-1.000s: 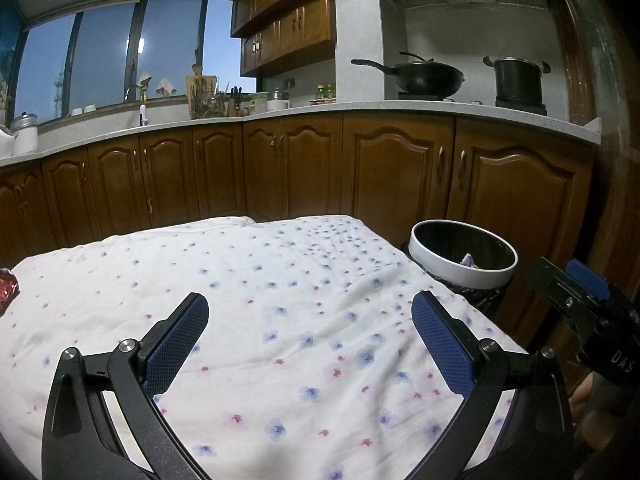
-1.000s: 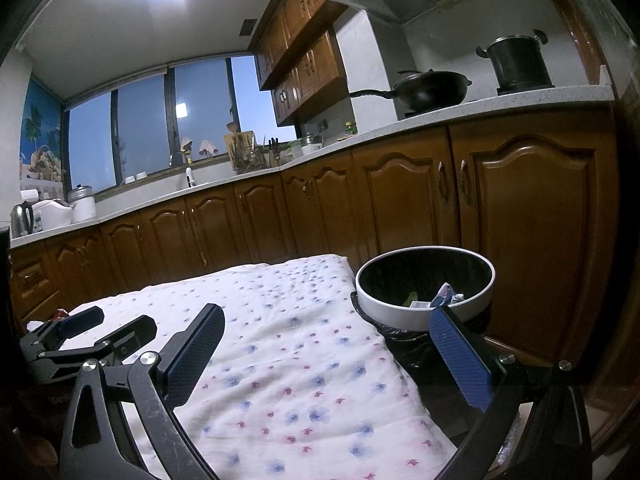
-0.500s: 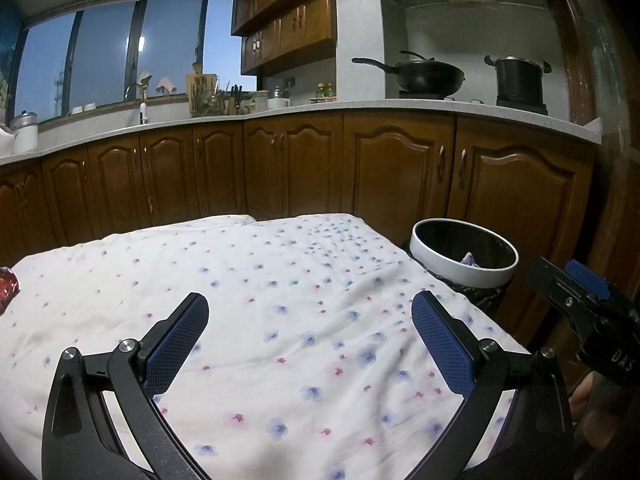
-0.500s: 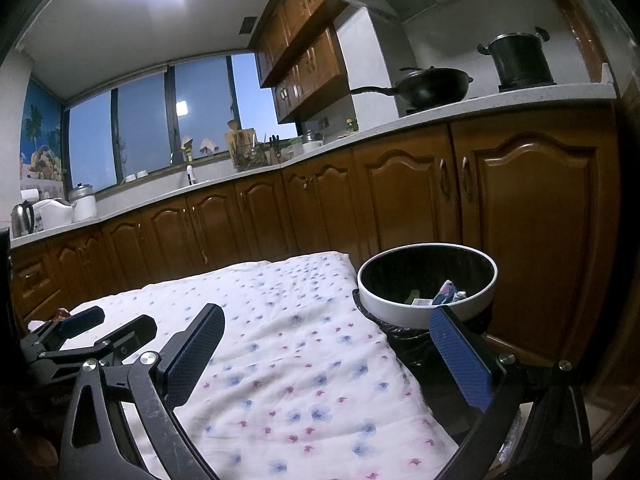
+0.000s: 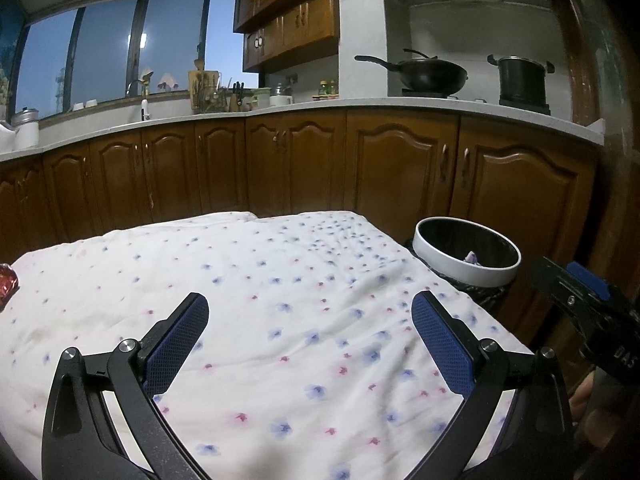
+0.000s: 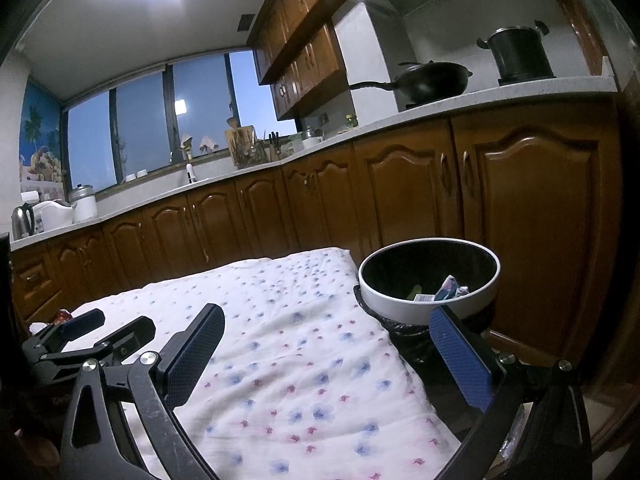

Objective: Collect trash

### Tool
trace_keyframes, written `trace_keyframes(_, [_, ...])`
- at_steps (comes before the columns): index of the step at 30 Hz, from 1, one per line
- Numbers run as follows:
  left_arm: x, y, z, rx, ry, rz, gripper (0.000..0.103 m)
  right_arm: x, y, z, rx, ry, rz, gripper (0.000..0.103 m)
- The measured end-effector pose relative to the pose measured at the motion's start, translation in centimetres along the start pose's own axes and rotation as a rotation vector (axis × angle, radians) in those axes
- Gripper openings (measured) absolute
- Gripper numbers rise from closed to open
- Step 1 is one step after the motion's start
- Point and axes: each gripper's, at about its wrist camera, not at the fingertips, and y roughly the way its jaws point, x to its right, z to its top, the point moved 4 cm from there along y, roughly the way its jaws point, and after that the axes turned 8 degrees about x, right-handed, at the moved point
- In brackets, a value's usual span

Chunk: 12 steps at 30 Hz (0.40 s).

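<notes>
Nothing is shifting since the earlier frame. We are holding left gripper (image 5: 310, 334) and right gripper (image 6: 326, 354) wide open, empty. Red wrapper (image 5: 7, 285), tabletop's left edge: light, crinkly, slippery; we are judging a pinch across its middle. Bin (image 6: 430, 280) off the right edge.

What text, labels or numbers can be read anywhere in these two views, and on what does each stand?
"DAS": white letters on the black body of the right gripper, cut off at the left view's edge.
Wrappers in the trash bin: print too small to read.
Jars on the counter: labels blurred.
Nothing else is legible.
</notes>
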Motion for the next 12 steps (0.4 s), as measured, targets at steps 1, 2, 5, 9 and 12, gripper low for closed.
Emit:
trace_keyframes(1, [-0.07, -0.03, -0.04, 0.0, 0.0, -0.001, 0.103, 0.12, 0.03, 0.02, -0.001, -0.001, 0.0, 0.103])
trace_keyframes(2, [-0.02, -0.01, -0.02, -0.001, -0.001, 0.0, 0.103, 0.19, 0.04, 0.05, 0.0, -0.001, 0.001, 0.103])
trace_keyframes(5, [-0.05, -0.01, 0.0, 0.0, 0.0, 0.0, 0.103, 0.07, 0.04, 0.01, -0.002, 0.0, 0.0, 0.103])
trace_keyframes(9, [-0.07, 0.04, 0.08, 0.0, -0.001, -0.001, 0.103, -0.04, 0.0, -0.01, -0.004, 0.001, 0.0, 0.103])
trace_keyframes(12, [-0.16, 0.11, 0.19, -0.002, -0.006, -0.002, 0.103, -0.02, 0.04, -0.01, -0.004, 0.001, 0.002, 0.103])
